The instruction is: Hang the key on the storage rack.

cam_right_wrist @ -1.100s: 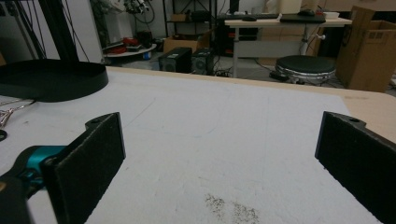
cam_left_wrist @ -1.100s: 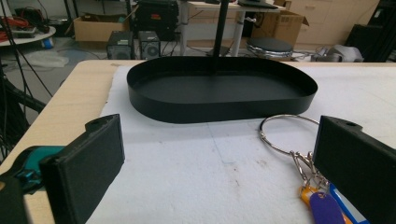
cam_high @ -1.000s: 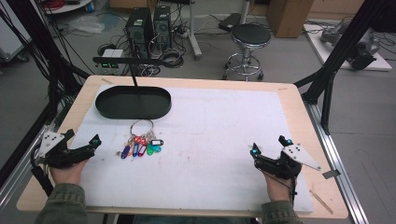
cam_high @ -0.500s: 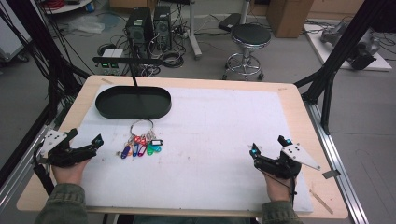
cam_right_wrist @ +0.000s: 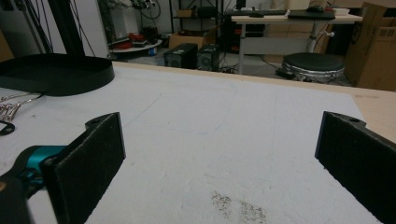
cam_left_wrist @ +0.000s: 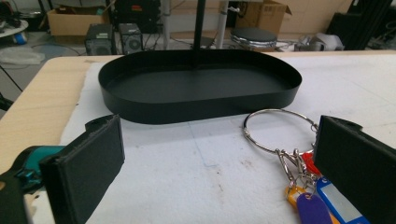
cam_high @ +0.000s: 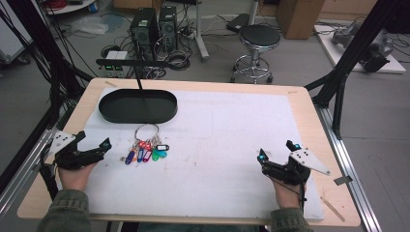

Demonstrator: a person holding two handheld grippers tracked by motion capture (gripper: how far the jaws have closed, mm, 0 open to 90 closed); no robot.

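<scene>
Two grippers rest with jaws spread wide: your left gripper sits just beside the key ring below the black tray; your right gripper stays well apart.

— Where have you set up?
— You're in a lab or workshop: computer towers and tangled cables on the grey floor, a round stool, cardboard boxes, and black framing around your worktop.
</scene>
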